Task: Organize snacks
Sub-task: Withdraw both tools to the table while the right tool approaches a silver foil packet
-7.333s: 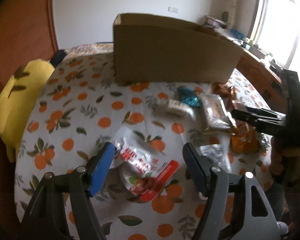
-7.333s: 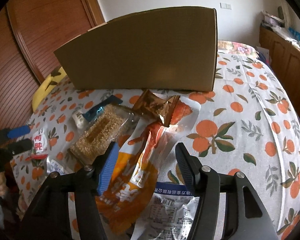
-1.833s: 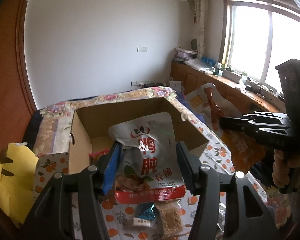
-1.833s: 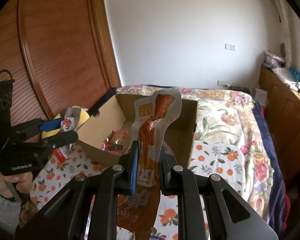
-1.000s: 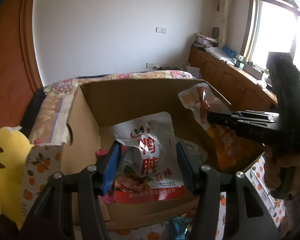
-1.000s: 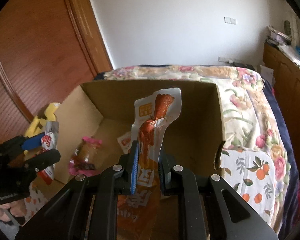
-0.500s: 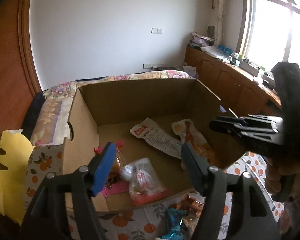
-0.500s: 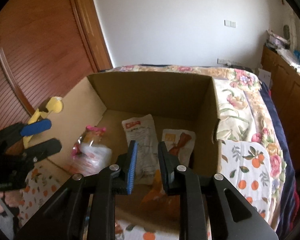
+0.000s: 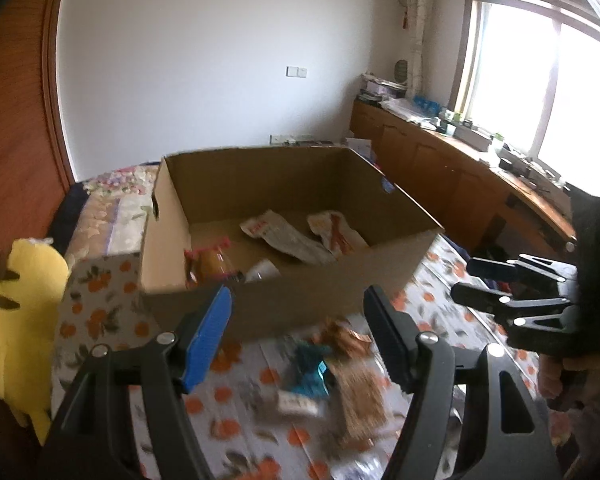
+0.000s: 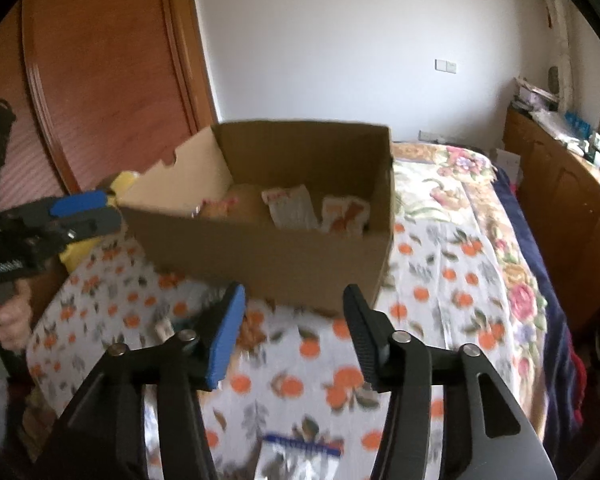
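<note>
An open cardboard box (image 9: 320,292) stands on the orange-print bedspread (image 9: 100,320); it also shows in the right wrist view (image 10: 268,256). Inside lie a white pouch (image 9: 284,236), an orange-and-white pouch (image 9: 336,232) and a pink-ended packet (image 9: 208,264). My left gripper (image 9: 300,328) is open and empty, in front of the box. My right gripper (image 10: 292,332) is open and empty, also in front of the box. Loose snacks lie below the box: a teal packet (image 9: 310,372), a grain bar (image 9: 360,404), a brown wrapper (image 9: 344,336).
A yellow plush toy (image 9: 16,320) lies at the bed's left edge. A wooden wardrobe (image 10: 100,72) stands on the left, a wooden counter (image 9: 460,172) under the window on the right. A white packet (image 10: 296,460) lies near the right gripper's base.
Both grippers let their pouches drop into the box, opened, and have pulled back and down from the box. The loose snacks on the bedspread are in view again.
</note>
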